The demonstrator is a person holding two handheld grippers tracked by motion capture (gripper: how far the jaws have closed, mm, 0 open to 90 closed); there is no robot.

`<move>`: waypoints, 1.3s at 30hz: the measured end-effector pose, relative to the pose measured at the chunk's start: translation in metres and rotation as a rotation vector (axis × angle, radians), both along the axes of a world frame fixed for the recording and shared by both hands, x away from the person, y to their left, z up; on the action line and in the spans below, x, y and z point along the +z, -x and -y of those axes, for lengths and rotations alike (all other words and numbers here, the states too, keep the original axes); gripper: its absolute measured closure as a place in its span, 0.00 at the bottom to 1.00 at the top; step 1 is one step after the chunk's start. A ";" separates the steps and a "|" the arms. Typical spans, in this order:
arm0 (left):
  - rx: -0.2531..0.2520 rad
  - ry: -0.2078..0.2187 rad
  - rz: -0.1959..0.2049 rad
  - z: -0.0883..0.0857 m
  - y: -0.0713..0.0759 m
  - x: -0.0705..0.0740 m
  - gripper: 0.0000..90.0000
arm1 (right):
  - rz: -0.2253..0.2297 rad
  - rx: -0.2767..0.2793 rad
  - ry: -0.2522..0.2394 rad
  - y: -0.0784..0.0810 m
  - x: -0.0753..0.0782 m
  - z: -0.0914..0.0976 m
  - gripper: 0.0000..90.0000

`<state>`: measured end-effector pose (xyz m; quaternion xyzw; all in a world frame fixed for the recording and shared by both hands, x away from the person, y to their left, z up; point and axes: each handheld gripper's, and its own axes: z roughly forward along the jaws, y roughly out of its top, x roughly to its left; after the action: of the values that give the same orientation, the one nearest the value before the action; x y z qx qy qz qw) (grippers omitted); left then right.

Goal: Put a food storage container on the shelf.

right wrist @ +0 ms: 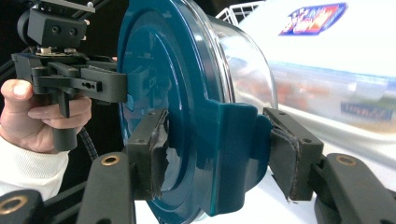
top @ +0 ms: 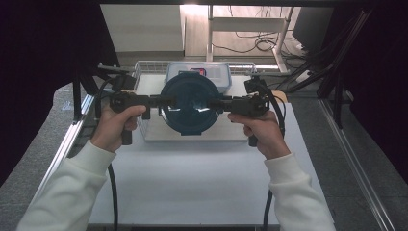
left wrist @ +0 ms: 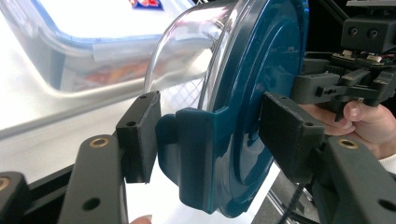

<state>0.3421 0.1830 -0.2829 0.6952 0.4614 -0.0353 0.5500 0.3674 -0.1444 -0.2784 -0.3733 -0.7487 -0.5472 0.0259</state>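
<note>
A round glass container [top: 187,103] with a dark teal lid hangs above the table, its lid facing the high view. My left gripper [top: 161,101] comes in from the left and is shut on the lid's left latch tab [left wrist: 196,154]. In the left gripper view the gripper [left wrist: 212,126] has one pad on the tab and the other on the lid's face. My right gripper [top: 217,103] is shut on the opposite latch tab [right wrist: 233,154]. In the right gripper view the gripper [right wrist: 219,149] clamps lid and tab between worn pads [right wrist: 152,154].
Behind the container, a clear rectangular box [top: 211,72] with a blue-rimmed lid sits in a white wire basket [top: 144,67]. A pale board [top: 231,132] lies under the container on the white table [top: 192,183]. Metal rails run along both table sides.
</note>
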 end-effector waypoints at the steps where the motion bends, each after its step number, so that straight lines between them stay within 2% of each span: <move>1: 0.003 0.008 0.000 -0.001 -0.002 0.001 0.44 | 0.007 -0.001 0.001 -0.002 0.003 0.000 0.47; 6: 0.013 0.018 0.003 -0.004 -0.010 0.010 0.44 | 0.006 0.001 0.008 -0.012 0.015 -0.004 0.47; 13: 0.010 0.006 0.018 -0.005 -0.021 0.026 0.44 | 0.019 -0.002 -0.001 -0.023 0.029 -0.006 0.47; 21: -0.002 -0.015 0.031 -0.001 -0.038 0.044 0.44 | 0.026 -0.013 -0.004 -0.037 0.044 -0.003 0.47; 26: -0.008 -0.006 0.029 0.001 -0.052 0.052 0.44 | 0.024 -0.024 -0.006 -0.047 0.053 -0.001 0.47; 29: -0.017 -0.014 0.029 0.001 -0.060 0.057 0.44 | 0.031 -0.025 -0.001 -0.055 0.058 -0.001 0.47; 34: -0.018 -0.017 0.022 0.000 -0.075 0.061 0.44 | 0.014 -0.028 0.002 -0.069 0.063 -0.002 0.47; 39: -0.011 -0.008 -0.001 0.000 -0.089 0.058 0.44 | -0.009 -0.033 -0.004 -0.082 0.062 -0.002 0.47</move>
<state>0.4311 0.1834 -0.2251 0.6999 0.4580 -0.0367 0.5468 0.4491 -0.1419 -0.2167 -0.3879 -0.7414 -0.5472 0.0212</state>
